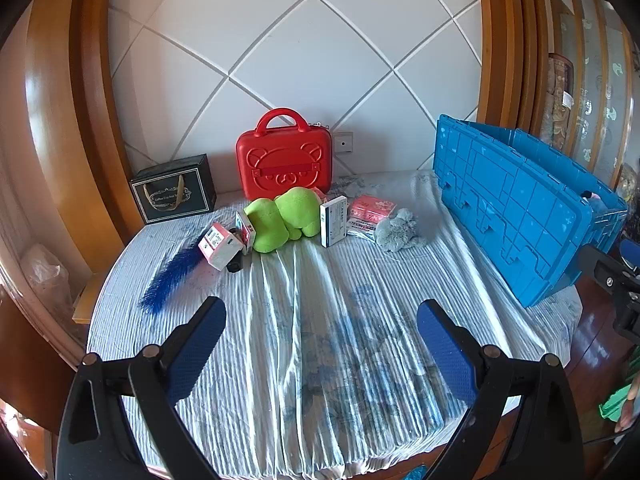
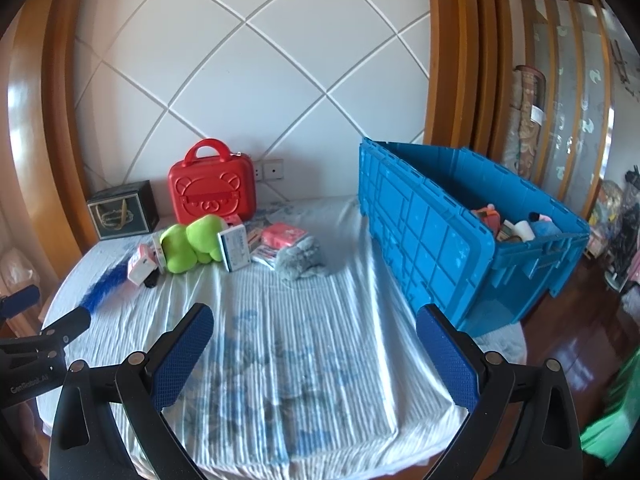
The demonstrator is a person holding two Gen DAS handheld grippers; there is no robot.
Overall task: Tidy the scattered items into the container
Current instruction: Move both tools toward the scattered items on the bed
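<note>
Scattered items lie at the far side of a bed: a green plush toy [image 1: 280,216] [image 2: 188,246], a grey fluffy toy [image 1: 398,232] [image 2: 300,262], a white-blue box [image 1: 333,221] [image 2: 236,249], a pink-white box [image 1: 220,245] [image 2: 140,268], a pink packet [image 1: 370,210] [image 2: 282,237] and a blue feather [image 1: 172,272] [image 2: 102,286]. The blue crate [image 1: 516,216] [image 2: 452,240] stands at the right with several items inside. My left gripper [image 1: 322,320] and right gripper [image 2: 316,328] hang open over the near bedsheet, nothing between their fingers.
A red bear-face case [image 1: 285,160] [image 2: 212,192] and a dark gift box [image 1: 174,194] [image 2: 122,210] stand against the white quilted headboard. The striped bedsheet [image 1: 312,320] covers the bed. Wooden floor [image 2: 580,344] lies to the right.
</note>
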